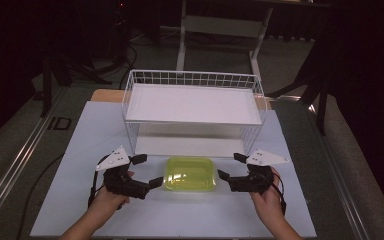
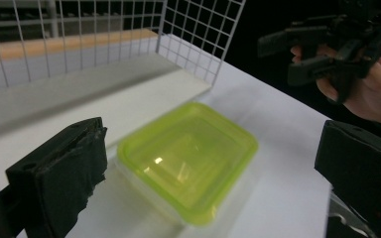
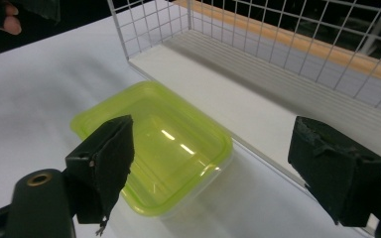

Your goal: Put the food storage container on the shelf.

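A shallow container with a translucent yellow-green lid lies flat on the white table, just in front of the wire rack. My left gripper stands open at the lid's left side, jaws wide apart and not touching it. At the lid's right side my right gripper is open too, a small gap from the container. The right gripper also appears far off in the left gripper view, held by a hand.
A white wire rack with a white shelf board stands behind the container; a lower white board lies under it. The white table top has free room left, right and in front. Dark floor surrounds the table.
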`<state>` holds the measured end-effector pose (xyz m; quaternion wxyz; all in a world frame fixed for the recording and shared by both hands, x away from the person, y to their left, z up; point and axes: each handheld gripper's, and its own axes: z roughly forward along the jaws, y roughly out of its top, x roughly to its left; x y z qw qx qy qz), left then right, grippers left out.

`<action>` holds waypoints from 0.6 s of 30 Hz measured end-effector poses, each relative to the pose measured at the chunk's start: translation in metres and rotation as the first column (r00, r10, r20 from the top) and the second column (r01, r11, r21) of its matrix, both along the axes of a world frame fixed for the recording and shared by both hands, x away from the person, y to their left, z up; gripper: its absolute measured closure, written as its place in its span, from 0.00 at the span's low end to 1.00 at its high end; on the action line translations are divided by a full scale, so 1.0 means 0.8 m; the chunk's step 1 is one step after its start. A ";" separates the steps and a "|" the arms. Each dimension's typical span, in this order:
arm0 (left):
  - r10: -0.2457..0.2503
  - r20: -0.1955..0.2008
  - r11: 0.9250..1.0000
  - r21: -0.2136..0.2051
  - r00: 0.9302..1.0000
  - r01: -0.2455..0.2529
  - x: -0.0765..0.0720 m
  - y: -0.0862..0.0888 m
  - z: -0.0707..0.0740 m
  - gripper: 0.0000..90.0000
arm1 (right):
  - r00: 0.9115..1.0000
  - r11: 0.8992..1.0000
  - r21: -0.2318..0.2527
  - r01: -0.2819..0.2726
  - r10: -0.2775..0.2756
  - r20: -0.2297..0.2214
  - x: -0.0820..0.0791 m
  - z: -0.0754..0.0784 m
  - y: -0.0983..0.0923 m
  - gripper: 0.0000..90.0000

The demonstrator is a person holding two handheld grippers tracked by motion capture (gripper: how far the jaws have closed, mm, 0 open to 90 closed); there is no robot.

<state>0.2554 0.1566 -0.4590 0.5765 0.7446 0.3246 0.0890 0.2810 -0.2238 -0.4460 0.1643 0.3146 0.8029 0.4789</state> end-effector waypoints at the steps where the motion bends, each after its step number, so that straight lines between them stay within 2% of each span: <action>1: -0.004 0.005 1.000 -0.007 1.000 0.004 0.003 -0.002 0.001 0.01 | 1.000 1.000 -0.023 0.015 -0.015 -0.008 0.001 0.000 0.003 0.23; 2: -0.008 0.000 1.000 -0.016 1.000 0.008 0.007 -0.004 0.001 0.01 | 0.999 0.999 -0.036 0.020 -0.021 -0.029 0.002 -0.001 0.006 0.23; 3: -0.005 -0.006 1.000 -0.020 1.000 0.005 0.010 -0.006 0.001 0.01 | 0.999 0.999 -0.036 0.020 -0.021 -0.029 0.002 -0.001 0.006 0.23; 4: 0.005 -0.012 1.000 -0.014 1.000 -0.006 0.012 -0.008 0.001 0.01 | 0.997 1.000 -0.028 0.013 -0.015 -0.080 0.007 -0.005 0.009 0.21; 5: 0.016 -0.028 1.000 0.003 0.999 -0.016 0.016 -0.011 0.001 0.01 | 0.994 1.000 -0.012 0.007 -0.009 -0.112 0.010 -0.008 0.010 0.19; 6: 0.026 -0.054 0.999 0.037 0.998 -0.024 0.021 -0.017 -0.001 0.01 | 0.990 1.000 0.005 -0.005 0.006 -0.140 0.012 -0.010 0.011 0.14; 7: 0.026 -0.054 0.999 0.037 0.998 -0.024 0.021 -0.017 -0.001 0.01 | 0.990 1.000 0.005 -0.005 0.006 -0.140 0.012 -0.010 0.011 0.14; 8: 0.038 -0.071 0.997 0.064 0.997 -0.034 0.023 -0.020 -0.002 0.01 | 0.980 1.000 0.026 0.013 -0.007 -0.197 0.016 -0.016 0.015 0.13; 9: 0.039 -0.093 0.996 0.078 0.995 -0.032 0.026 -0.023 -0.002 0.01 | 0.975 0.999 0.037 0.008 0.001 -0.222 0.019 -0.018 0.016 0.13; 10: 0.039 -0.107 0.996 0.080 0.993 -0.031 0.028 -0.025 -0.003 0.01 | 0.971 0.999 0.038 0.017 -0.007 -0.240 0.020 -0.020 0.018 0.13; 11: 0.034 -0.136 0.997 0.072 0.990 -0.024 0.031 -0.030 -0.005 0.01 | 0.966 0.998 0.022 0.067 -0.060 -0.253 0.021 -0.022 0.022 0.13; 12: 0.034 -0.136 0.997 0.072 0.990 -0.024 0.031 -0.030 -0.005 0.01 | 0.966 0.998 0.022 0.067 -0.060 -0.253 0.021 -0.022 0.022 0.13; 13: 0.036 -0.136 0.997 0.077 0.990 -0.025 0.033 -0.032 -0.006 0.01 | 0.960 0.996 0.009 0.087 -0.082 -0.267 0.022 -0.022 0.025 0.13; 14: 0.034 -0.148 0.996 0.081 0.988 -0.022 0.035 -0.035 -0.007 0.01 | 0.946 0.994 0.018 0.106 -0.096 -0.310 0.027 -0.025 0.028 0.12; 15: 0.034 -0.169 0.996 0.085 0.985 -0.019 0.037 -0.038 -0.008 0.01 | 0.935 0.991 0.006 0.132 -0.122 -0.334 0.030 -0.026 0.030 0.12; 16: 0.056 -0.221 0.993 0.113 0.974 -0.032 0.043 -0.043 -0.011 0.01 | 0.926 0.990 0.010 0.138 -0.125 -0.357 0.032 -0.028 0.030 0.12; 18: 0.077 -0.274 0.990 0.132 0.959 -0.042 0.047 -0.046 -0.016 0.01 | 0.906 0.985 0.014 0.172 -0.152 -0.394 0.036 -0.031 0.031 0.15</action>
